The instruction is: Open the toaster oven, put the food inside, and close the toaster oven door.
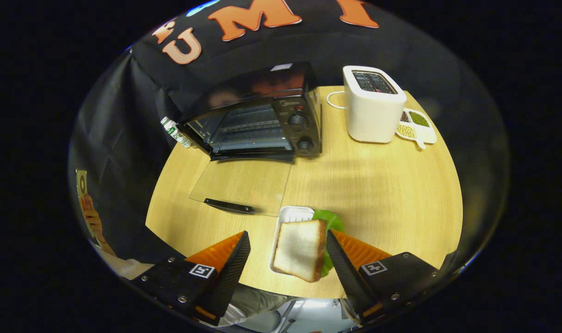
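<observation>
A black toaster oven (262, 115) stands at the far left of the round wooden table (378, 194). Its glass door (241, 187) is folded down flat, with the dark handle (229, 206) nearest me, and the wire rack inside is bare. A slice of white bread (301, 249) lies on a white tray (292, 213) with a green lettuce leaf (331, 221) under its right side. My gripper (285, 253) is open, hovering over the table's near edge. The bread sits between the fingers, close against the right finger and apart from the left one.
A white pop-up toaster (373, 105) stands at the back right with its cord behind it, and a small white dish of beans (417, 127) lies beside it. A small bottle (174, 132) lies left of the oven. A person's hand holding a phone (84, 194) is at far left.
</observation>
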A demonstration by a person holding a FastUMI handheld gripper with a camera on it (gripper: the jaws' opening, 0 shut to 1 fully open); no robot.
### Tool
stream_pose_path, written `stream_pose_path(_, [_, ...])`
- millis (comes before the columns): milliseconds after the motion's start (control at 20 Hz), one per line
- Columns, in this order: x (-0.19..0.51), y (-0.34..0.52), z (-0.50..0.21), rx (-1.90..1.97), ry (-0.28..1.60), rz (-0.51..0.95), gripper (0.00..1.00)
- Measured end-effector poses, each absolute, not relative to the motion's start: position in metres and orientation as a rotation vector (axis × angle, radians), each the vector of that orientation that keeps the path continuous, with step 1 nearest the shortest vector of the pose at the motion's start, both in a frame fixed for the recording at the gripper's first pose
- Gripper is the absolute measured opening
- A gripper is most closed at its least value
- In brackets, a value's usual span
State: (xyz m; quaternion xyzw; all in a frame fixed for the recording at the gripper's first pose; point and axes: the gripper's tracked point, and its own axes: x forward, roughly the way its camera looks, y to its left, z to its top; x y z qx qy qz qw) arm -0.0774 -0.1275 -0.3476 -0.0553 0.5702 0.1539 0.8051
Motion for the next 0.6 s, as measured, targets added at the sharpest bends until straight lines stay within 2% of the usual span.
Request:
stream_pose_path(250, [-0.082,-0.154,-0.372,0.046,1.356,0.271,0.97])
stream_pose_path(350, [-0.082,-0.151,-0.385,0.086,1.396,0.270,0.88])
stream_pose_path(450, [-0.084,-0.150,-0.393,0.089,1.428,0.270,0.74])
stream_pose_path(600, [-0.084,-0.154,-0.394,0.106,1.453,0.251,0.46])
